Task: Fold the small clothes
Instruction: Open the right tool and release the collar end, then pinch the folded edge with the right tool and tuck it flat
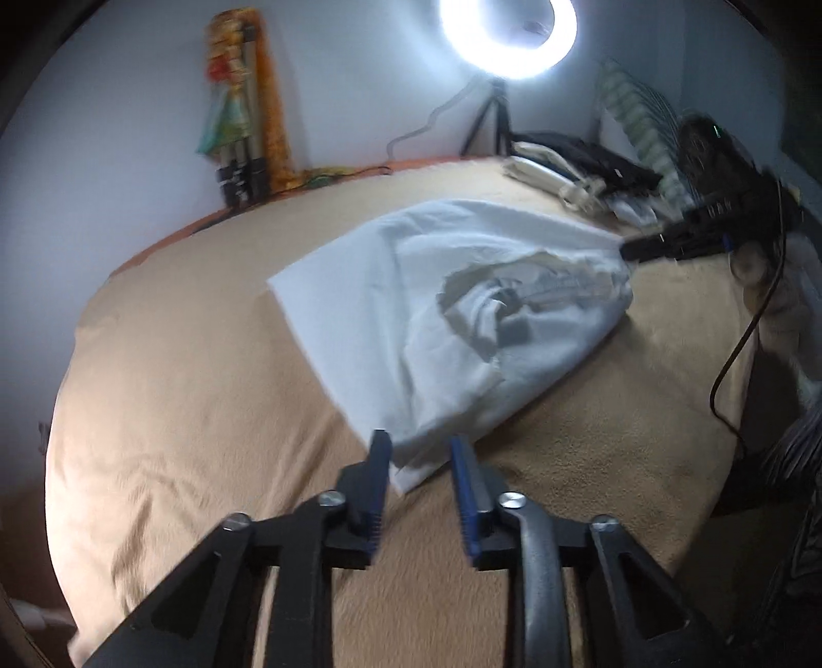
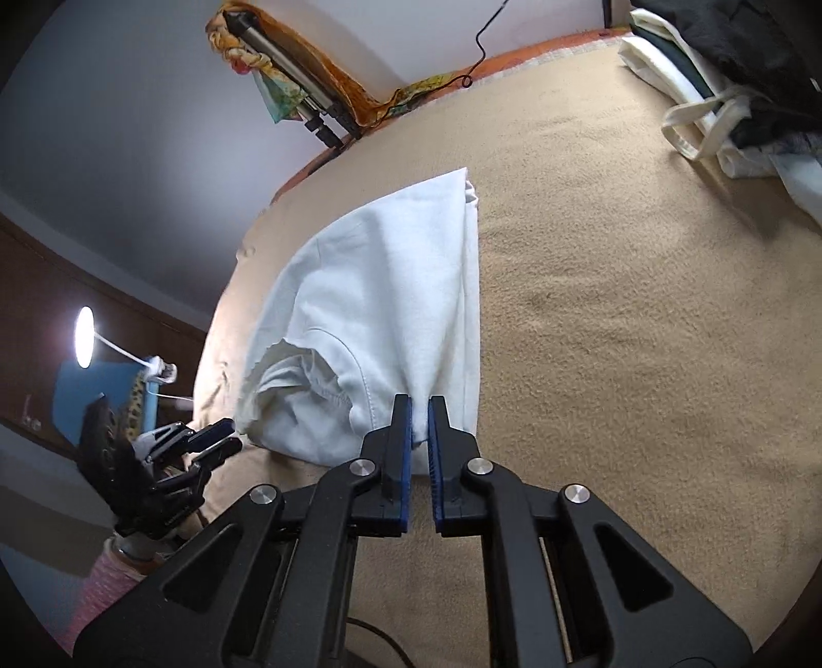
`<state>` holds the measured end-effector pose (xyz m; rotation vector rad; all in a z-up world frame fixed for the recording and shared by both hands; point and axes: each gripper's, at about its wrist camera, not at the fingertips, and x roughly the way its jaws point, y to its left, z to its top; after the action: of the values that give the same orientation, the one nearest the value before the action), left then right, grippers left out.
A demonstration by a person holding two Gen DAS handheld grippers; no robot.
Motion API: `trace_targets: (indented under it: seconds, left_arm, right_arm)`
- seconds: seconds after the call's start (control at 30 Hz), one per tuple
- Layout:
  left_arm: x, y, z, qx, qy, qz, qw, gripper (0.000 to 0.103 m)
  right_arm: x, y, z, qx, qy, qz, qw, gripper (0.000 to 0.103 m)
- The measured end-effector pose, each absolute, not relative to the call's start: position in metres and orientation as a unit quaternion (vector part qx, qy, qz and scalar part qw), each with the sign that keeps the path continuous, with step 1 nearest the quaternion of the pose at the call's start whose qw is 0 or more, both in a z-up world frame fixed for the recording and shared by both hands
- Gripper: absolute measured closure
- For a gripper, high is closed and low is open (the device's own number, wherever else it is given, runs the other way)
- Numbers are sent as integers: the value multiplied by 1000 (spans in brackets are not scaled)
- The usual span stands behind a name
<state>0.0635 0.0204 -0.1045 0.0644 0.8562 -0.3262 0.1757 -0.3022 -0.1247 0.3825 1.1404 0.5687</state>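
Note:
A white garment (image 1: pixel 411 298) lies partly folded on the tan blanket (image 1: pixel 205 385); it also shows in the right wrist view (image 2: pixel 380 288). My left gripper (image 1: pixel 418 447) is open, its fingers either side of the garment's near corner, not clamped on it. My right gripper (image 2: pixel 420 411) is shut on a pinch of the garment's edge. In the left wrist view the right gripper (image 1: pixel 637 246) holds the garment's far right end. In the right wrist view the left gripper (image 2: pixel 226 437) sits open by the garment's left end.
A pile of folded clothes and bags (image 2: pixel 719 103) lies at the blanket's far right. A ring light (image 1: pixel 506 31) on a tripod stands behind the bed. A rolled mat (image 1: pixel 241 103) leans on the wall. A black cable (image 1: pixel 740 349) hangs at the right edge.

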Motion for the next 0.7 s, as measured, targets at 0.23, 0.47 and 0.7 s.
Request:
trace_targets:
  seconds: [0.23, 0.47, 0.7]
  left_arm:
    - [72, 80, -104, -220, 420, -134, 870, 70]
    - [96, 53, -123, -229, 463, -139, 845, 92]
    - [94, 57, -109, -209, 445, -134, 860, 101]
  right_arm:
    - [174, -313, -136, 228, 541, 252, 769, 62]
    - [176, -296, -143, 201, 553, 255, 767, 65]
    - [174, -299, -131, 193, 531, 263, 782, 97]
